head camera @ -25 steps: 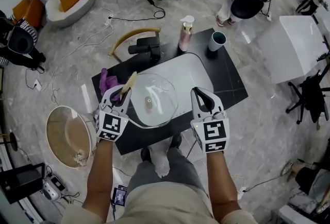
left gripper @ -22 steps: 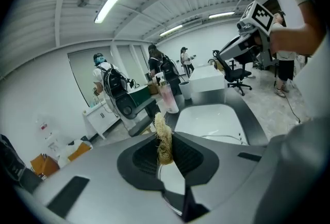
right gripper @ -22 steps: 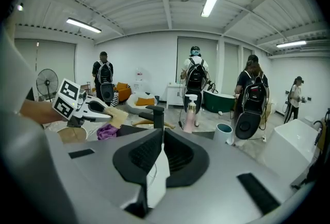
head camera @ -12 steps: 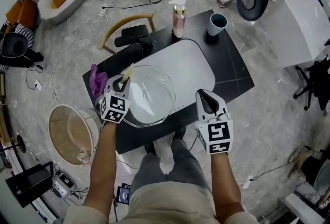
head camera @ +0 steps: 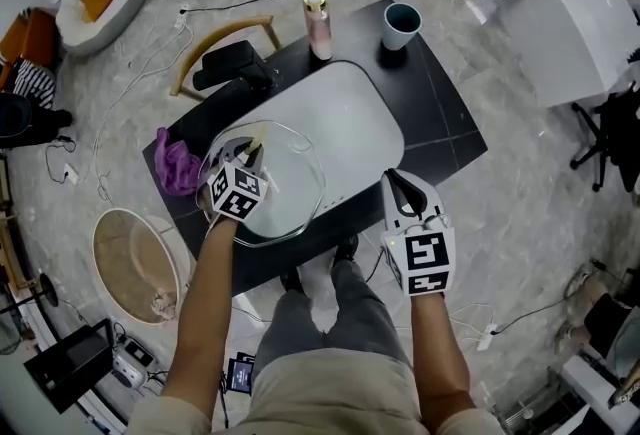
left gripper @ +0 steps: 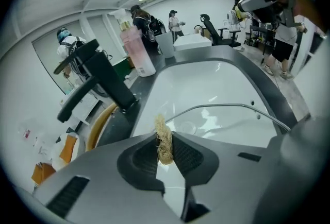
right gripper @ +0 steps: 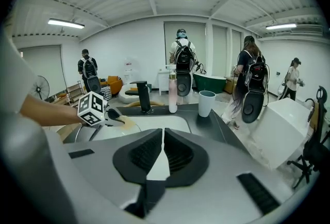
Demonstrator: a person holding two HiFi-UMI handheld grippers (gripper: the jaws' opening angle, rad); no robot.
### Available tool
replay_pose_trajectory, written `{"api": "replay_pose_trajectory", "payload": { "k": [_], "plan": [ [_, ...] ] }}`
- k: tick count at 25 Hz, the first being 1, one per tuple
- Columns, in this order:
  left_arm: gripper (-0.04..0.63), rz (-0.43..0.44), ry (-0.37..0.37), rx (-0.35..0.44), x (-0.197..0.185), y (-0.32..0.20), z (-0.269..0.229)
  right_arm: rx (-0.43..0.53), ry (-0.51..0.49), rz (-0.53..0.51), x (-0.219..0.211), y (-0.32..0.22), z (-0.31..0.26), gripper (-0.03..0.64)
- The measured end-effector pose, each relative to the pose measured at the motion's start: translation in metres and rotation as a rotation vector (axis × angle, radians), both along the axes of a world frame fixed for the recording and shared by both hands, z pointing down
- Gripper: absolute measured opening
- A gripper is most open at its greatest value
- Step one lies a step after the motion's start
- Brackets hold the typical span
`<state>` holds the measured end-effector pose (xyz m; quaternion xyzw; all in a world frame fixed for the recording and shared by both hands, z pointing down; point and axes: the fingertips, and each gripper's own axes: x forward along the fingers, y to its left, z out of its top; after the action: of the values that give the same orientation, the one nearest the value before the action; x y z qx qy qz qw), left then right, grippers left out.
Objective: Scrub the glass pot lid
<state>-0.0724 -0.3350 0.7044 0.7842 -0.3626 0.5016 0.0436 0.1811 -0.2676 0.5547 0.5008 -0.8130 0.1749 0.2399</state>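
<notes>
Left gripper (head camera: 250,159), clamped on loofah scrubber (left gripper: 164,141), has moved onto glass lid (head camera: 296,185), so scrubbing looks underway. Right gripper (head camera: 398,185) has jaws together, empty, idle.

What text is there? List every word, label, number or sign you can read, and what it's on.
No text is readable in any view.
Cubes on the left gripper and right gripper: only black-and-white square markers, no letters.
On the pump bottle: no legible label.
On the cup: no print visible.
On the small screen on the floor: too small to read.
</notes>
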Motion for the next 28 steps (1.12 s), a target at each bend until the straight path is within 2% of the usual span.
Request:
{"api": "replay_pose_trajectory", "payload": {
  "k": [2, 8, 13, 22, 25, 28],
  "plan": [
    [0.055, 0.046, 0.015, -0.037, 0.022, 0.010, 0.008, -0.004, -0.003, 0.003, 0.002, 0.001, 0.001, 0.028],
    [0.054, 0.198, 0.147, -0.166, 0.102, 0.059, 0.005, -0.005, -0.005, 0.003, 0.002, -0.001, 0.000, 0.028],
    [0.054, 0.272, 0.178, -0.188, 0.133, 0.082, -0.002, 0.002, -0.009, -0.008, -0.007, -0.003, -0.002, 0.028],
    [0.052, 0.234, 0.163, -0.184, 0.103, 0.077, -0.002, -0.005, -0.009, -0.031, -0.023, -0.001, -0.001, 0.028],
    [0.052, 0.193, 0.134, -0.178, 0.075, 0.069, 0.001, -0.004, -0.013, -0.037, -0.029, -0.002, -0.002, 0.028],
    [0.052, 0.126, 0.073, -0.158, 0.028, 0.057, 0.004, -0.004, -0.012, -0.041, -0.032, -0.003, -0.001, 0.028]
  ]
}}
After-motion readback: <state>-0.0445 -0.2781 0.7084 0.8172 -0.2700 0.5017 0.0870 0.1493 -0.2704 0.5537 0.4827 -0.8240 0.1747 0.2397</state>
